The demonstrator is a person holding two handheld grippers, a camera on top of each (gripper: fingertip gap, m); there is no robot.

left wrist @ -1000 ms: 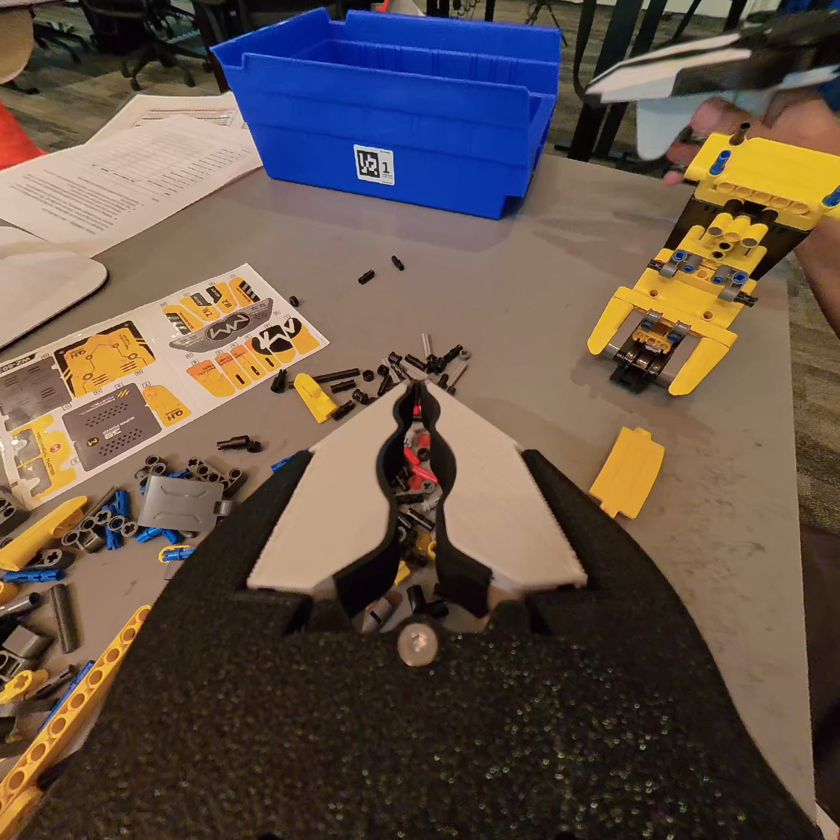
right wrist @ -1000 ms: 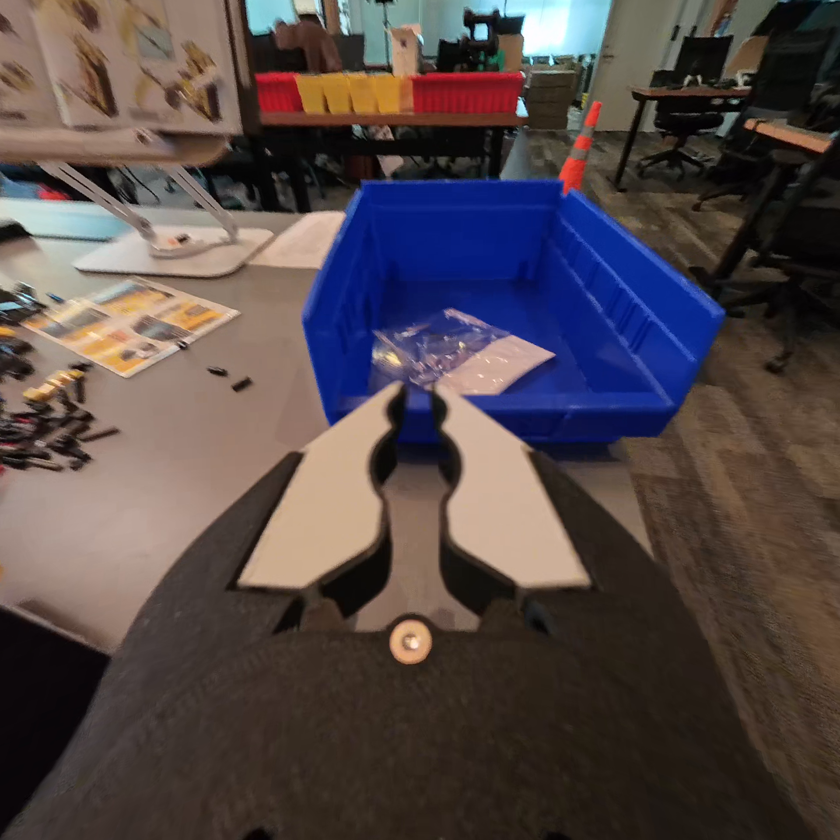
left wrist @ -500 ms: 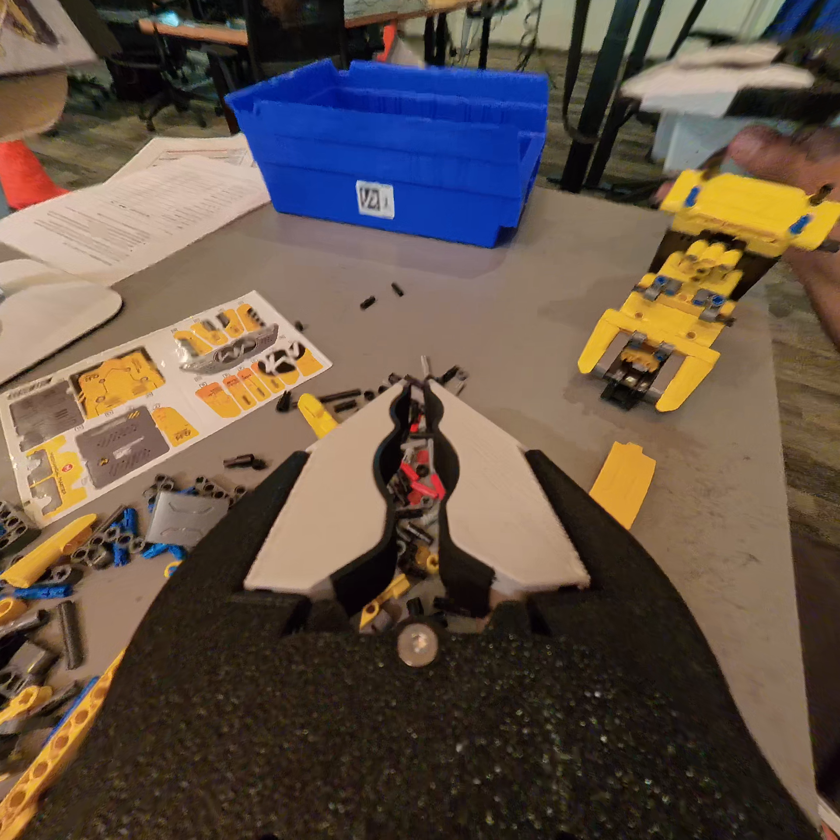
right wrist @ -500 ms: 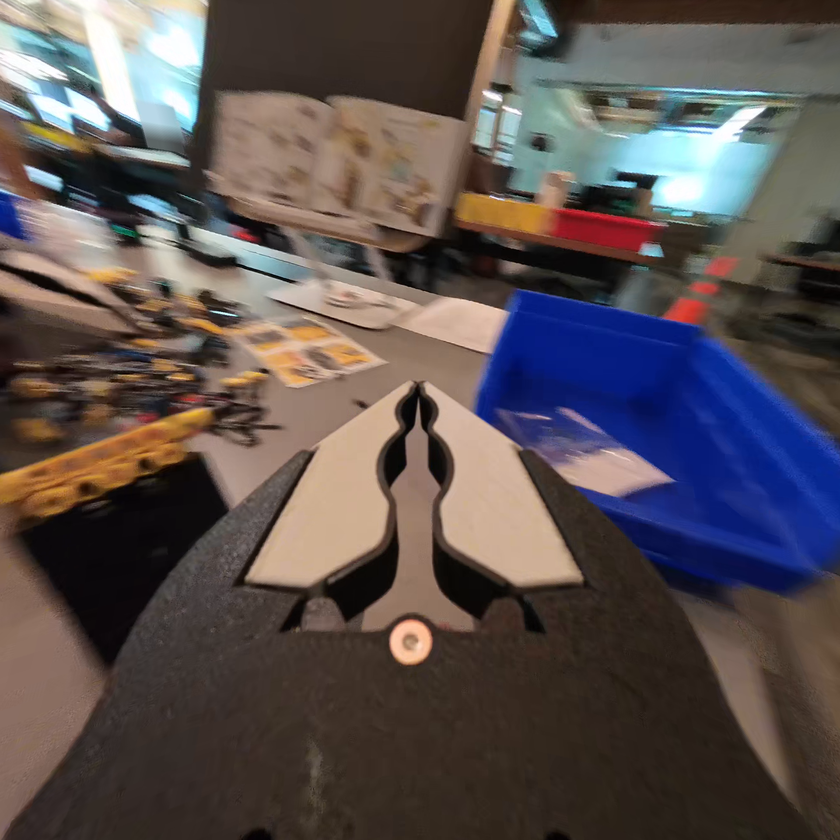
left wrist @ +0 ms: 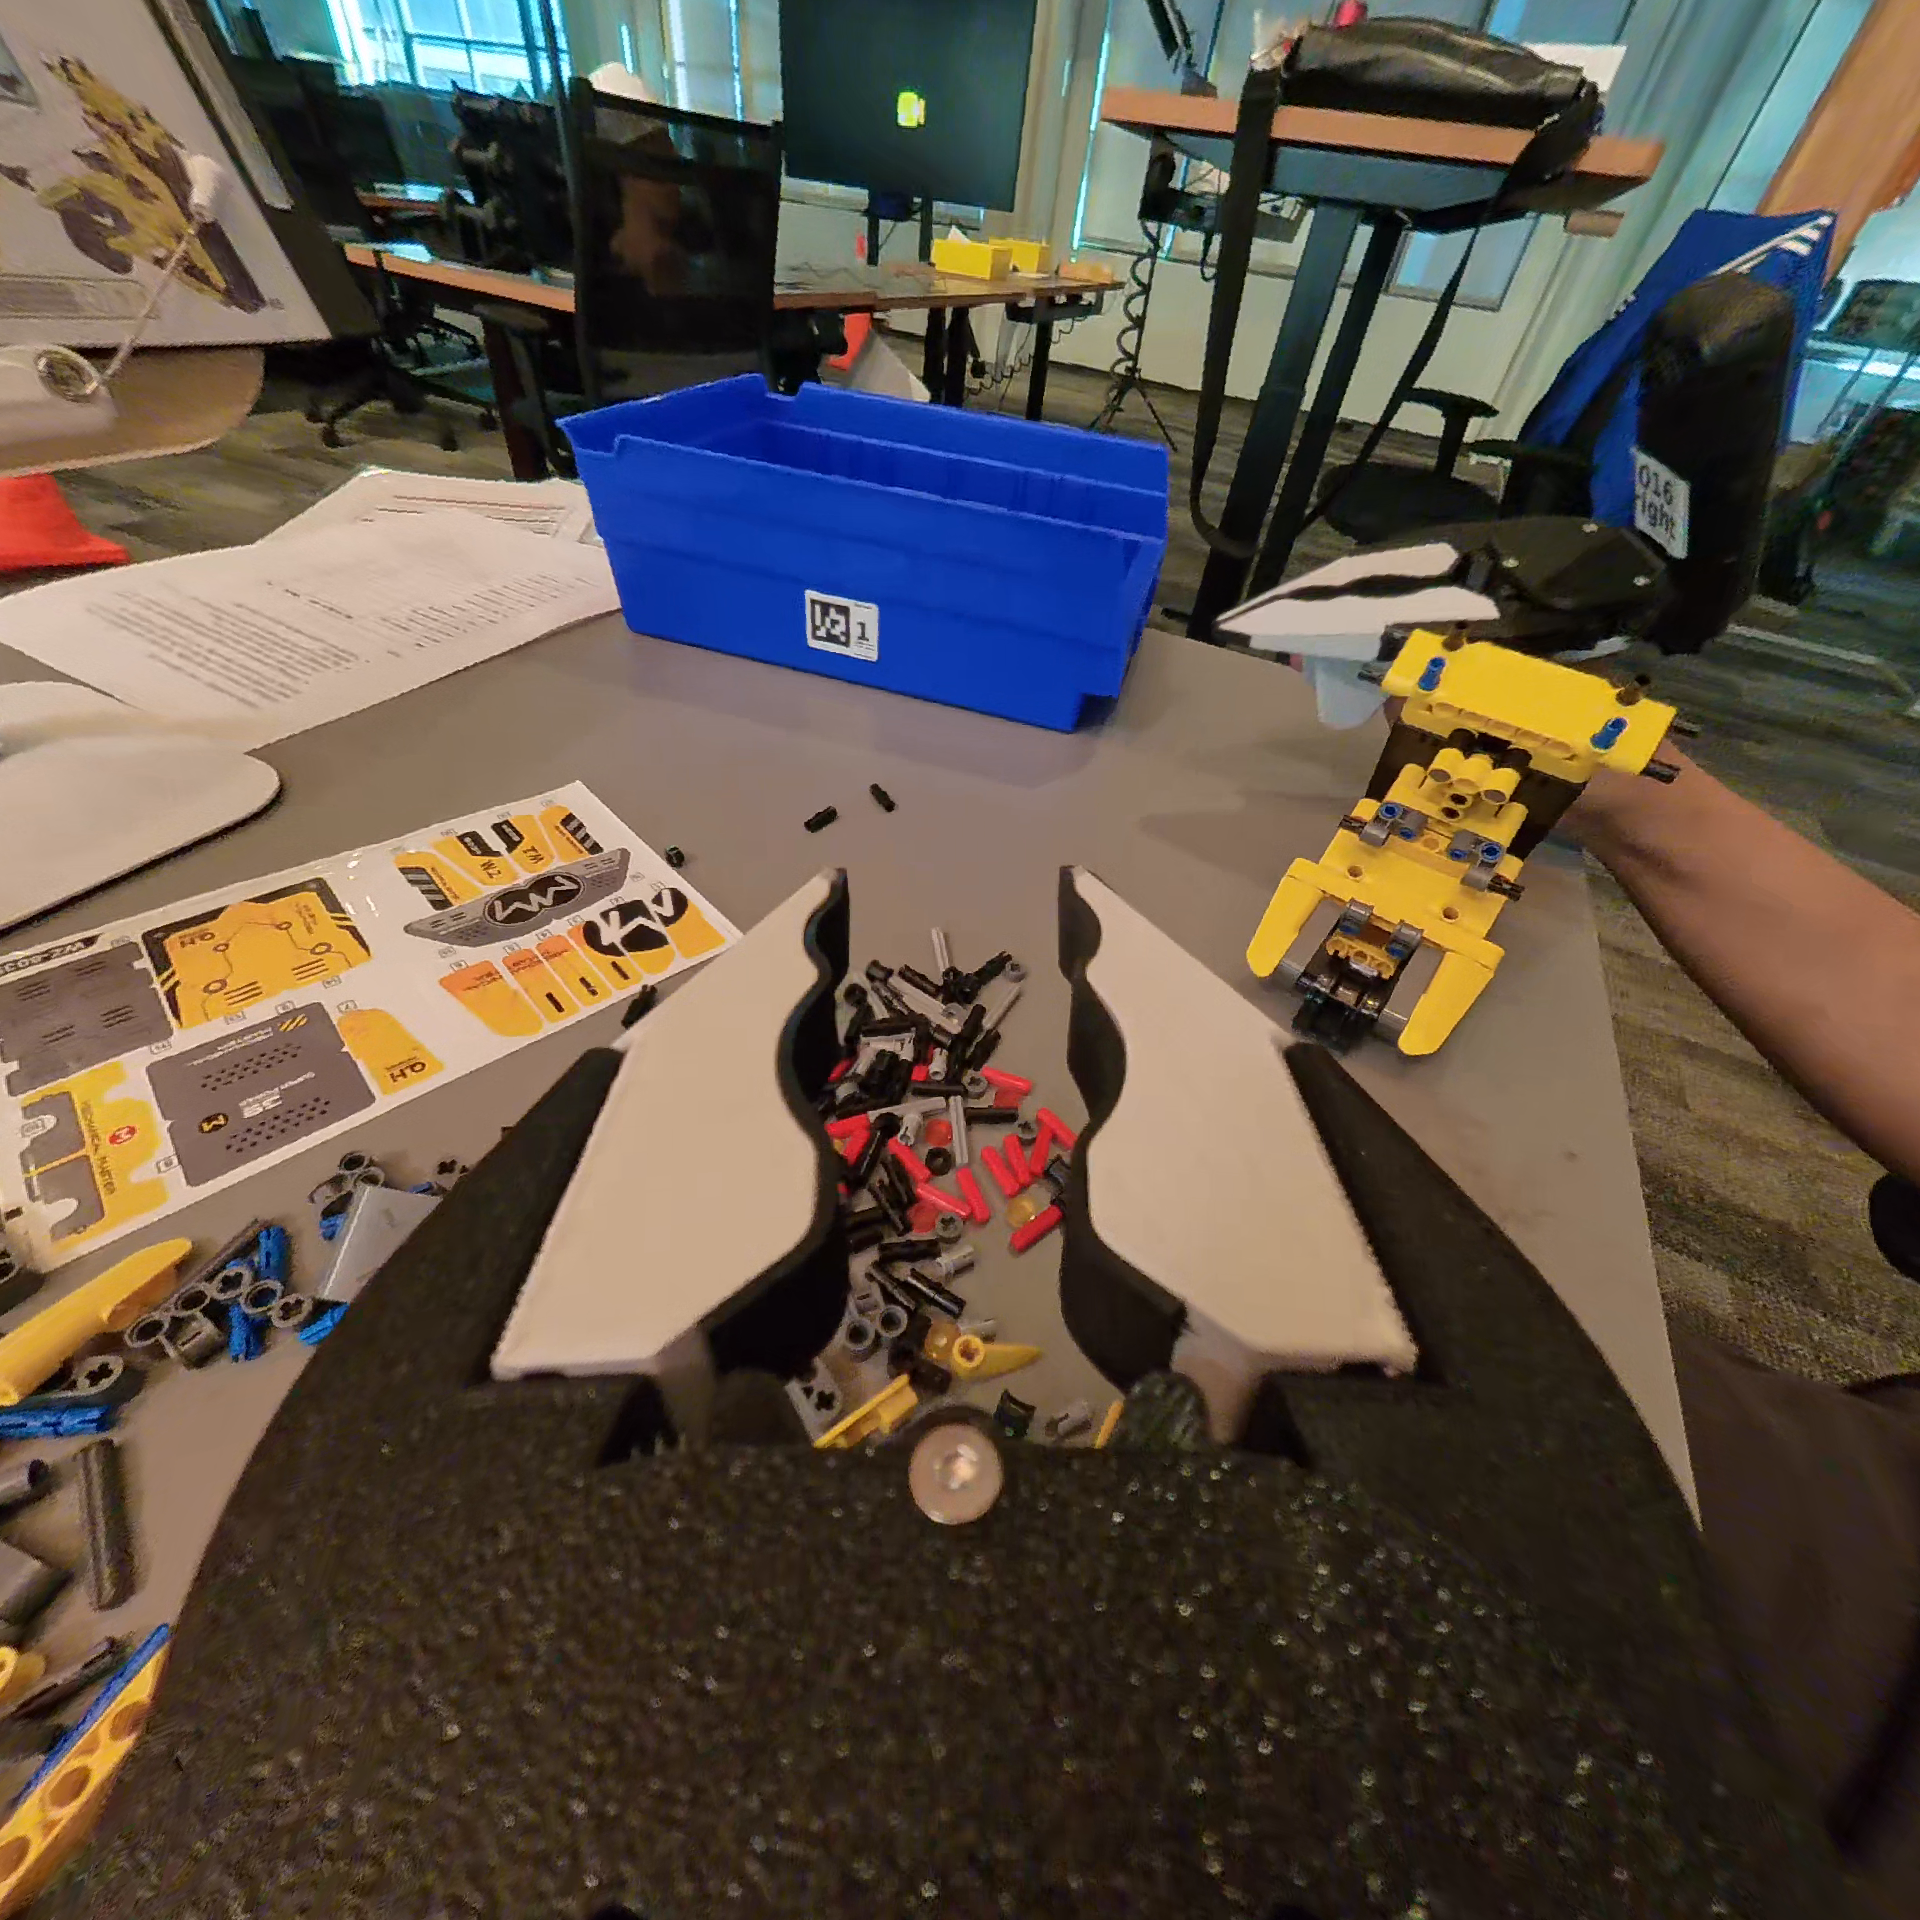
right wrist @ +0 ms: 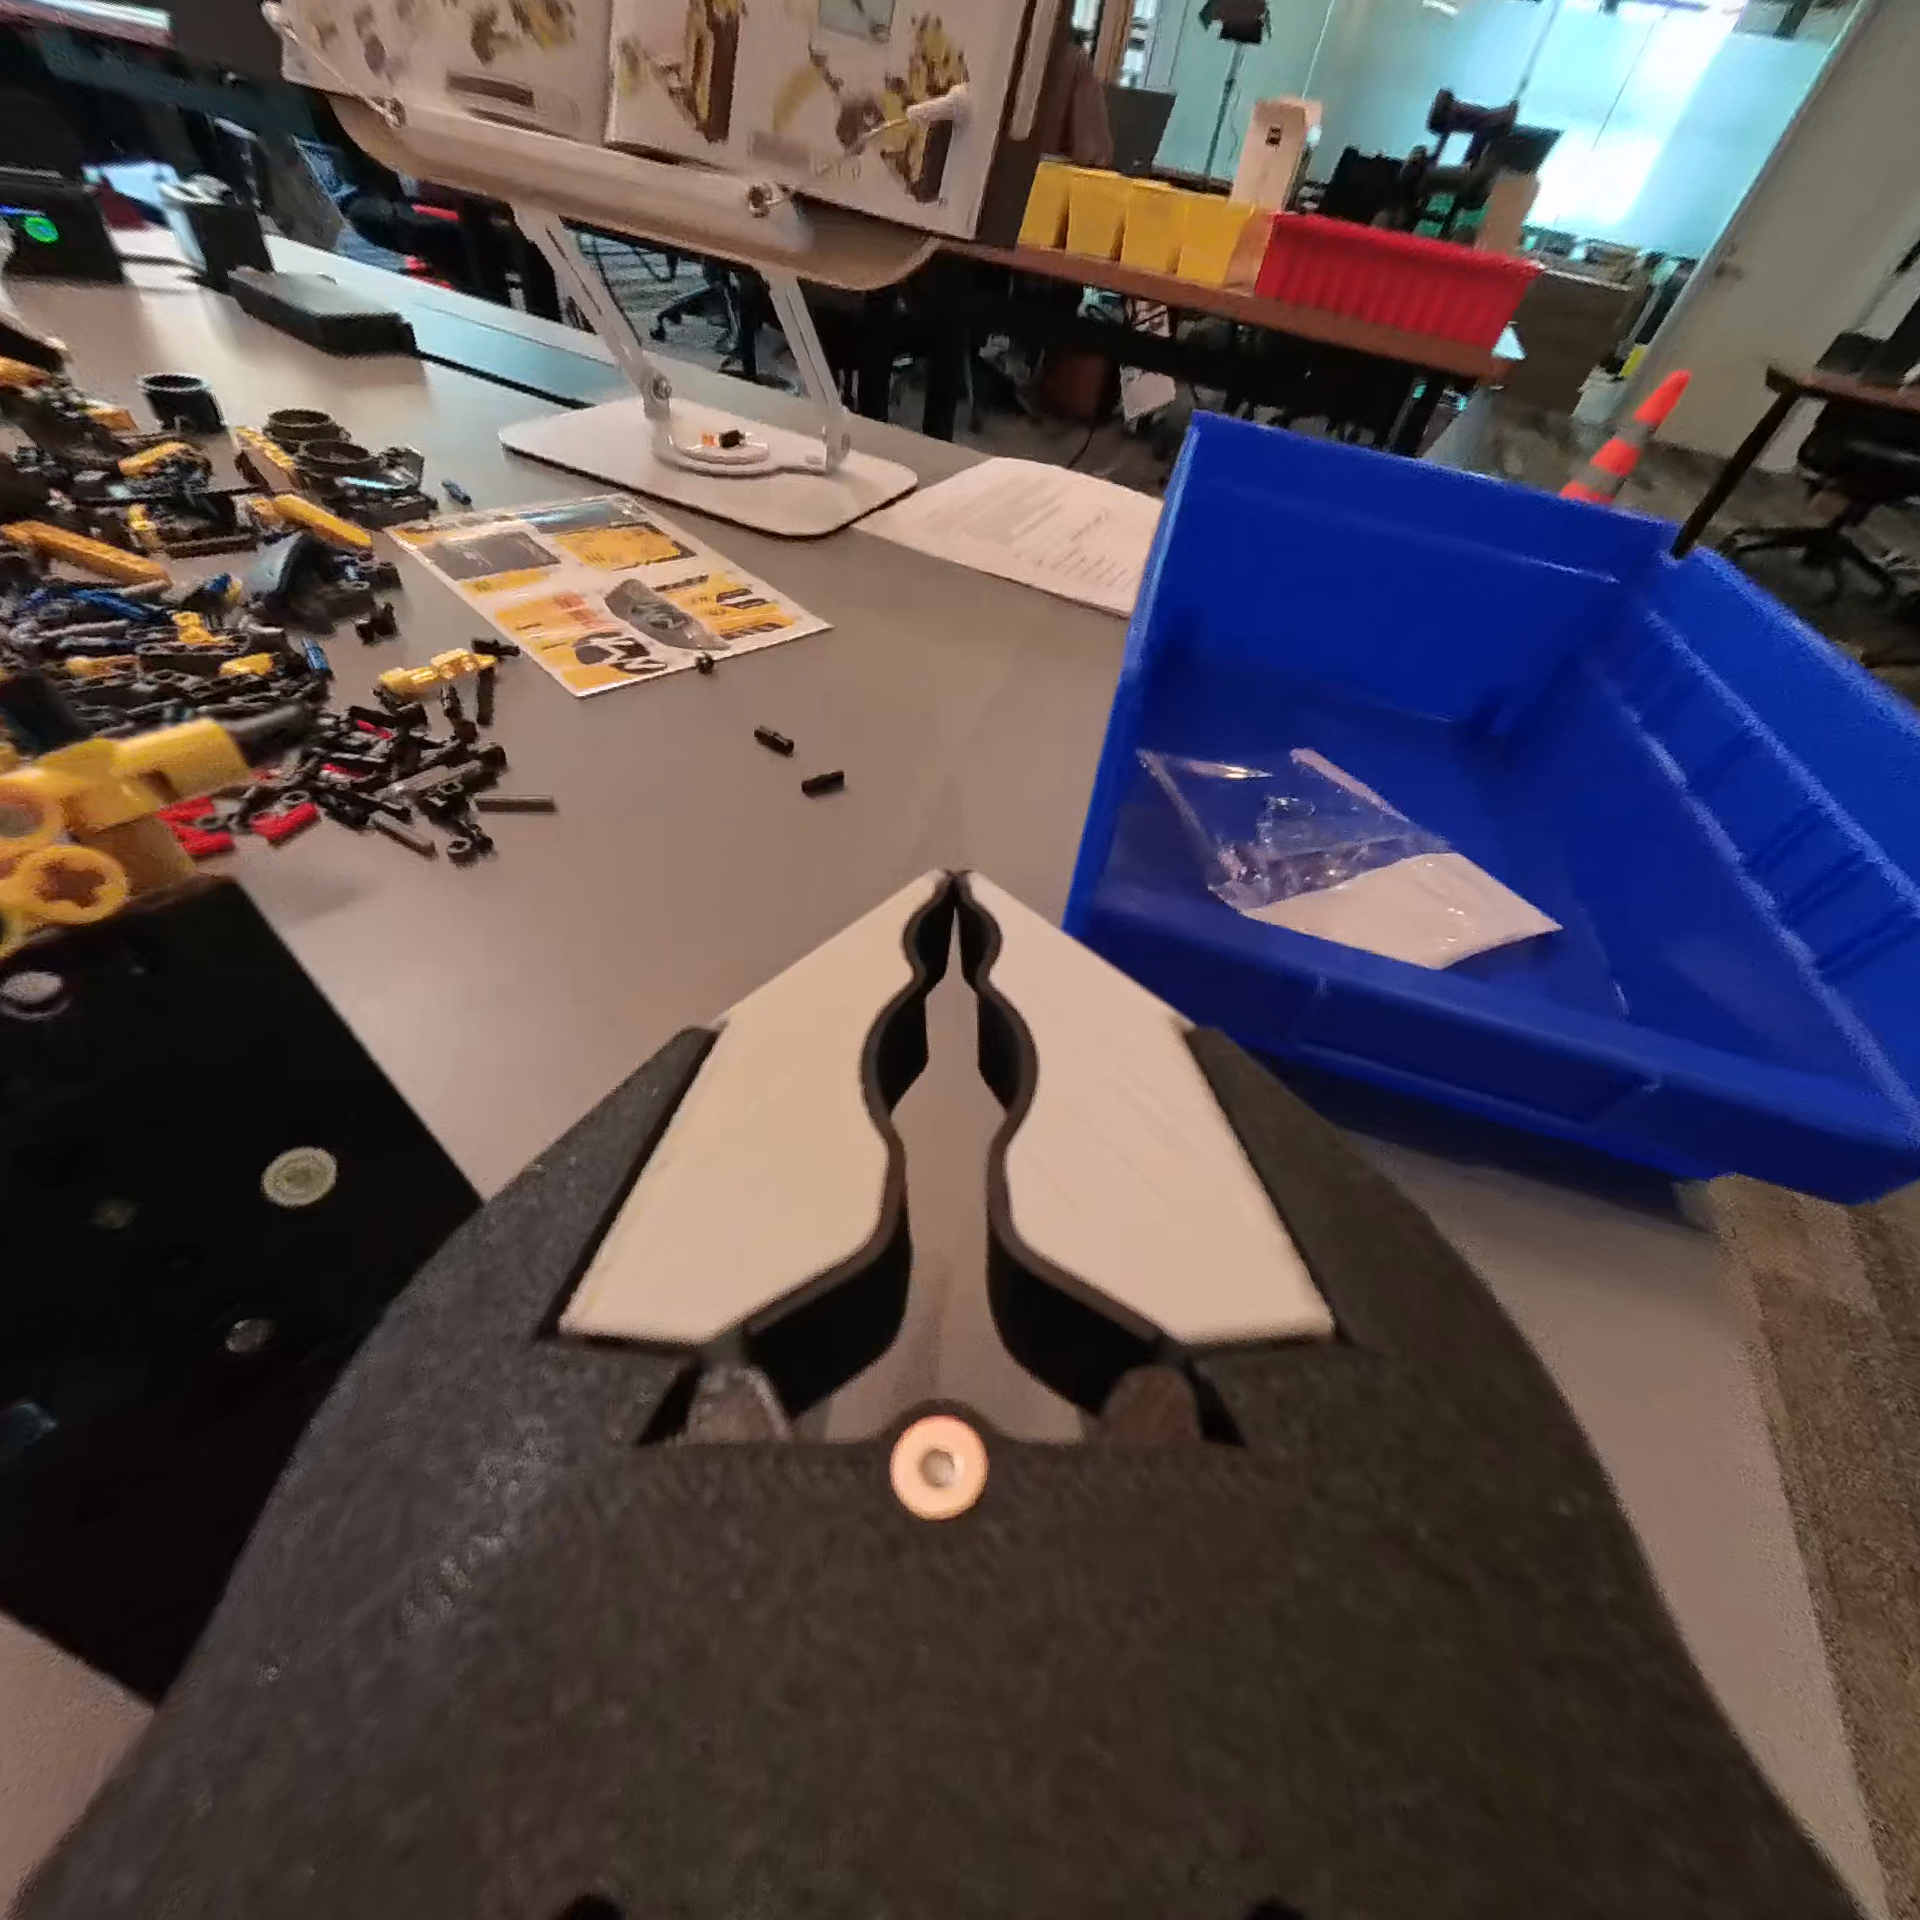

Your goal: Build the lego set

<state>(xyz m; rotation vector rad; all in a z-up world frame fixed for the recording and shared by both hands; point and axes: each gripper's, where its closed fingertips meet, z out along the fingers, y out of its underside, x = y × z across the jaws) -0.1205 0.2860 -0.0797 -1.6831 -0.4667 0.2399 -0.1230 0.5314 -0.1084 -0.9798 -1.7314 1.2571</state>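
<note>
Left gripper (left wrist: 951,883) is held spread above the pin pile (left wrist: 930,1122); right gripper (right wrist: 954,881), tips together and empty, is poised just left of the blue bin (right wrist: 1538,1081).

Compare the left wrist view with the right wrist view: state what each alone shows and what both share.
Left wrist only: the open left gripper over a pile of red and black pins, and the yellow model standing whole.

Right wrist only: the shut right gripper over bare table, and a clear plastic bag inside the blue bin.

Both: the blue bin, the sticker sheet, and the grey table.
</note>
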